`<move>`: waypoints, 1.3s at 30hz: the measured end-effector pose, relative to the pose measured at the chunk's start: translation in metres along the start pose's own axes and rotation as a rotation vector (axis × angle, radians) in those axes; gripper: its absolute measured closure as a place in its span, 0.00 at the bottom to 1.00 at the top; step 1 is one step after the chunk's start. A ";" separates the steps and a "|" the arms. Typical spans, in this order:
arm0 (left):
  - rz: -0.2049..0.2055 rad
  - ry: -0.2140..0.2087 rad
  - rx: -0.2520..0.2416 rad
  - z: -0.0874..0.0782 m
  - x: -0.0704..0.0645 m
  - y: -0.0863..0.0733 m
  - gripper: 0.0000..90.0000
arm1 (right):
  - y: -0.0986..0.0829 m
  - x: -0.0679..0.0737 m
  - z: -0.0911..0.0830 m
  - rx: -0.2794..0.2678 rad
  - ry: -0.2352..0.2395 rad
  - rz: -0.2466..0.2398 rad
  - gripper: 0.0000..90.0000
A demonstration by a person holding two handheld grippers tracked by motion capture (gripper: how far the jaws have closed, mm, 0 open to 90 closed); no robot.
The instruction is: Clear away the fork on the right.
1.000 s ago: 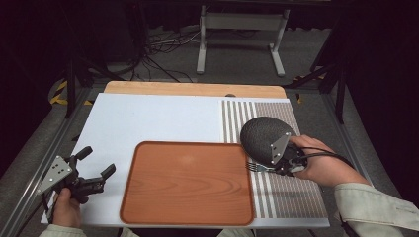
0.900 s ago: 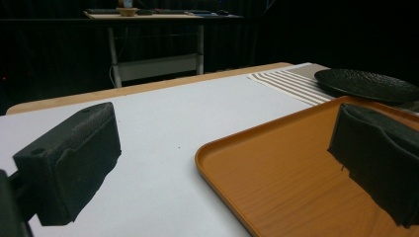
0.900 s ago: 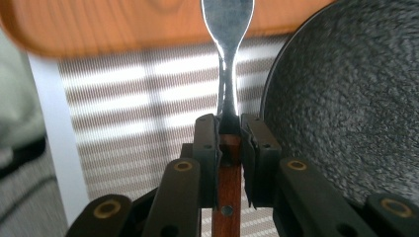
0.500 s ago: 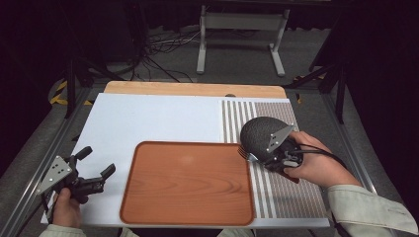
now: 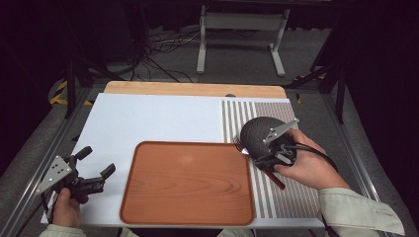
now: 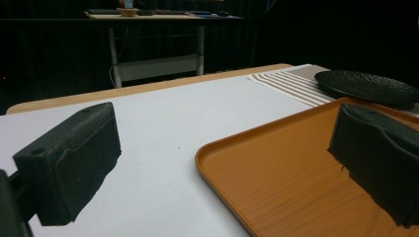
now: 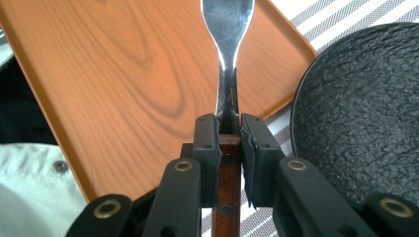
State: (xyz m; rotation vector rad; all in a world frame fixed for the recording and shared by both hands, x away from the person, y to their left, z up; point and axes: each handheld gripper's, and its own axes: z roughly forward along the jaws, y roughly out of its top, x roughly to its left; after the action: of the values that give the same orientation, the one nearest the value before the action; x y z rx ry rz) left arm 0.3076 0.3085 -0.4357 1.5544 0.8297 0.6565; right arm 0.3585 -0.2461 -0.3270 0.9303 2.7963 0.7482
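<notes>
My right gripper point(image 5: 269, 157) is shut on a fork point(image 5: 243, 148) with a dark wooden handle, at the neck where metal meets wood. The fork's metal head points over the right rim of the orange wooden tray point(image 5: 188, 182). In the right gripper view the right gripper point(image 7: 230, 123) clamps the fork point(image 7: 228, 29) above the tray point(image 7: 123, 74), with a black textured plate point(image 7: 360, 123) close on the right. That plate point(image 5: 257, 132) rests on the striped placemat, partly behind the gripper. My left gripper point(image 5: 96, 162) stands open at the tray's left, holding nothing.
A striped placemat point(image 5: 291, 197) covers the table's right side and a white mat point(image 5: 148, 118) the left. A bare wooden strip point(image 5: 192, 89) runs along the far edge. In the left gripper view the tray point(image 6: 296, 173) and plate point(image 6: 365, 86) lie ahead.
The right hand has moved a little forward and left with the fork, whose head now sits at the tray's right rim. The left gripper has not moved.
</notes>
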 end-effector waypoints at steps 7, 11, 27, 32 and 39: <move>-0.001 0.000 0.000 0.000 0.000 0.000 0.00 | 0.006 0.008 0.005 -0.029 0.019 0.096 0.88; 0.000 -0.001 0.000 0.000 0.000 0.000 0.00 | 0.011 0.011 0.007 -0.043 0.042 0.167 0.88; -0.001 -0.002 0.003 -0.001 0.001 0.000 0.00 | 0.034 0.031 0.028 0.001 0.022 0.292 0.88; -0.001 -0.003 0.002 -0.001 0.001 0.000 0.00 | 0.040 0.035 0.035 0.012 0.018 0.313 0.88; -0.001 -0.002 0.001 0.000 0.001 0.000 0.00 | 0.045 0.040 0.048 0.041 0.011 0.326 0.88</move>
State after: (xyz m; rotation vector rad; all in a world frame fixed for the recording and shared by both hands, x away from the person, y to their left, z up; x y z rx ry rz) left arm 0.3084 0.3095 -0.4359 1.5553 0.8297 0.6536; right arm 0.3620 -0.1713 -0.3449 1.4151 2.7094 0.7345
